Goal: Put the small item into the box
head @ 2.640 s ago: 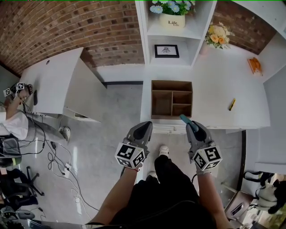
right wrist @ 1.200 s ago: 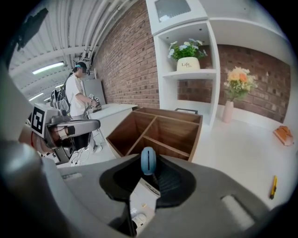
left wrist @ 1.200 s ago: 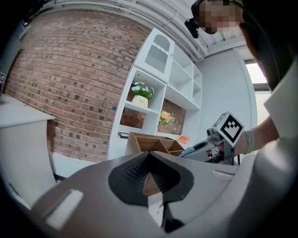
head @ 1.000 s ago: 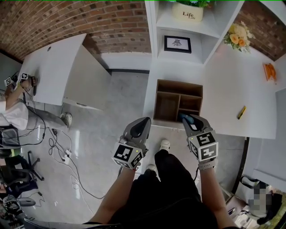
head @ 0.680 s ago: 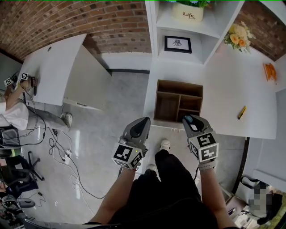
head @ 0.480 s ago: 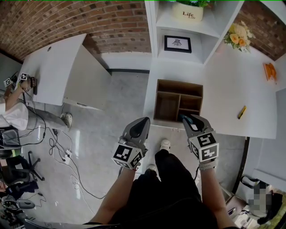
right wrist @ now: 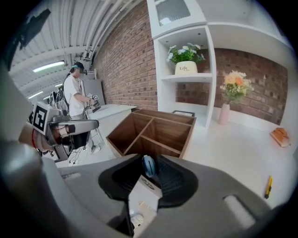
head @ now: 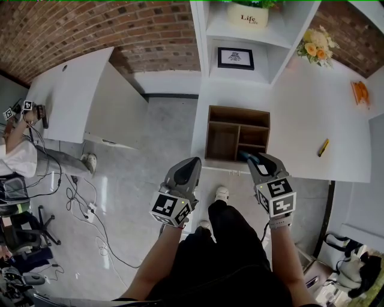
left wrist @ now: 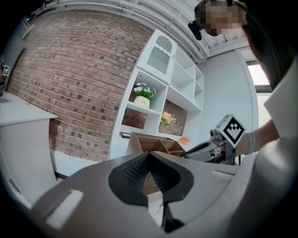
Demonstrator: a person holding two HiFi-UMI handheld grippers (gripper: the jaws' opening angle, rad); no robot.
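Note:
A brown wooden box (head: 238,110) with three open compartments lies on the white counter; it also shows in the right gripper view (right wrist: 164,122) and the left gripper view (left wrist: 153,142). My right gripper (head: 252,159) hovers at its near right corner, tilted down. Its jaws (right wrist: 152,161) have just been opening, and the small blue item (right wrist: 148,166) sits loosely between them, seen as a teal tip (head: 245,157) from above. My left gripper (head: 194,163) hangs left of the box over the floor, its jaws (left wrist: 149,158) closed with nothing in them.
A yellow pen (head: 323,147) and an orange object (head: 360,93) lie on the counter to the right. Shelves behind the box hold a framed picture (head: 235,58) and a plant pot (head: 247,15). A person (head: 18,153) stands by the left white desk, above cables (head: 78,204).
Since the earliest frame the right gripper's tip with the teal item has come over the box's near right corner. Over the last second both grippers hardly moved.

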